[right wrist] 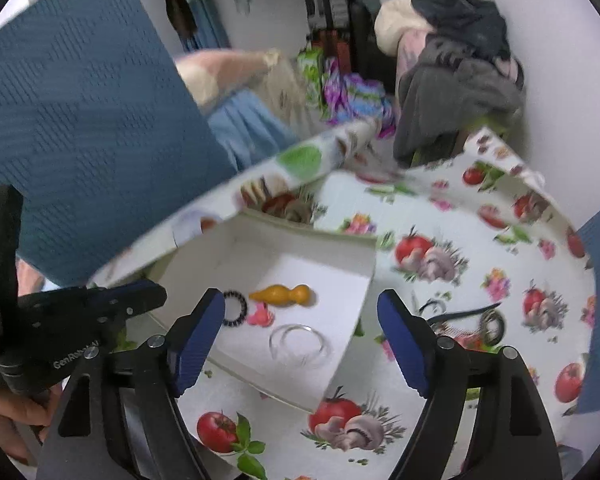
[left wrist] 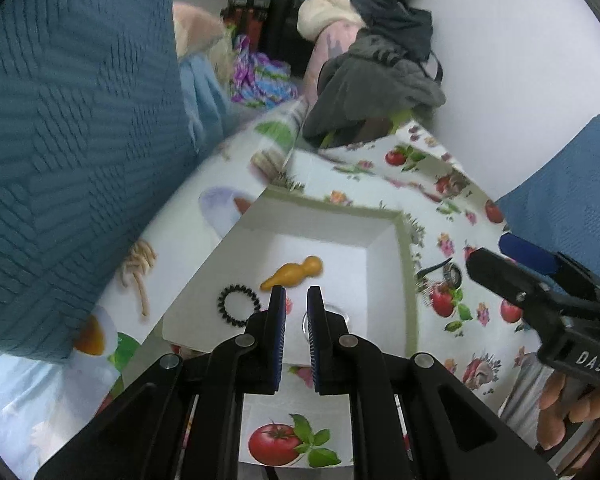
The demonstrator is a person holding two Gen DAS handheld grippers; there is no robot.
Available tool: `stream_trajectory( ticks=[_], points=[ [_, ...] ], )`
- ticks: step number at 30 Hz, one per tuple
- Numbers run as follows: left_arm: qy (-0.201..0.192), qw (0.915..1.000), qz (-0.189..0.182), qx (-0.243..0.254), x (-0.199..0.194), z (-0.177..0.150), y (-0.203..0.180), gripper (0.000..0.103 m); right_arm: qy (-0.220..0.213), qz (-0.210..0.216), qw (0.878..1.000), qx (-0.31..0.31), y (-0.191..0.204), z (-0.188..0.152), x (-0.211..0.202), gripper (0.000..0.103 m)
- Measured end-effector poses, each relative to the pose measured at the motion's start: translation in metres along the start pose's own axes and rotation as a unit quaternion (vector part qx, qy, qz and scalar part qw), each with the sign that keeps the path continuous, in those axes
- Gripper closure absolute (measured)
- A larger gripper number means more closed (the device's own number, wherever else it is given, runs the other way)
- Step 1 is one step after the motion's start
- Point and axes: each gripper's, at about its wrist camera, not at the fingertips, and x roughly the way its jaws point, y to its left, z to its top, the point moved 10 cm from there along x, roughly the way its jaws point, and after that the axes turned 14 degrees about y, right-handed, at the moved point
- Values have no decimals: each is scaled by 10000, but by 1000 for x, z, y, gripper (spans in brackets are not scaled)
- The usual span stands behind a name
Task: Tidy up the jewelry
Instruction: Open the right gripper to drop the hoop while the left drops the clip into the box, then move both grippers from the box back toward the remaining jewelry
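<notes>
A shallow white box (left wrist: 384, 236) (right wrist: 352, 280) sits on the table. Inside lie an orange peanut-shaped piece (left wrist: 293, 273) (right wrist: 282, 295), a black spiral hair tie (left wrist: 236, 304) (right wrist: 236, 307), a small pink item (right wrist: 260, 316) and clear bangles (right wrist: 298, 344). My left gripper (left wrist: 296, 300) hovers over the box's near side, its jaws nearly closed with a narrow gap and nothing between them. My right gripper (right wrist: 300, 308) is wide open above the box's near edge. A dark hair clip and ring (left wrist: 444, 272) (right wrist: 472, 318) lie on the cloth right of the box.
The table wears a cloth (right wrist: 440, 248) printed with tomatoes and mushrooms. A beige knotted cord (left wrist: 138, 268) lies left of the box. The person's blue knit sleeve (left wrist: 68, 140) fills the left. Piled clothes (left wrist: 380, 64) stand behind the table by a white wall.
</notes>
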Motion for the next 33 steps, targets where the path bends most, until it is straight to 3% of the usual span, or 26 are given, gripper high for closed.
stream_trajectory(
  ticks=[2, 4, 6, 11, 13, 15, 23, 33],
  points=[
    [-133, 9999, -2, 12, -15, 2, -9, 88, -176, -22, 9998, -23, -3, 3, -19, 25],
    [-298, 9995, 50, 33, -30, 4, -16, 69, -351, -51, 9994, -34, -7, 5, -38, 25],
    [-499, 9986, 134, 100, -47, 5, -27, 61, -518, -57, 9986, -34, -12, 6, -56, 25],
    [-741, 9965, 241, 316, -75, 4, -59, 59, -943, -98, 9955, 17, -27, 2, -102, 25],
    [-857, 9952, 301, 371, -86, 2, -69, 41, -1060, -121, 9943, 48, -34, -2, -116, 25],
    [-1039, 9930, 354, 440, -98, -2, -82, 32, -1195, -151, 9927, 71, -41, -8, -130, 25],
    [-1268, 9892, 343, 652, -113, -21, -128, 25, -1617, -373, 9858, 247, -80, -38, -177, 25],
    [-1245, 9886, 180, 827, -95, -53, -174, 25, -1832, -553, 9805, 444, -118, -83, -201, 24]
  ],
)
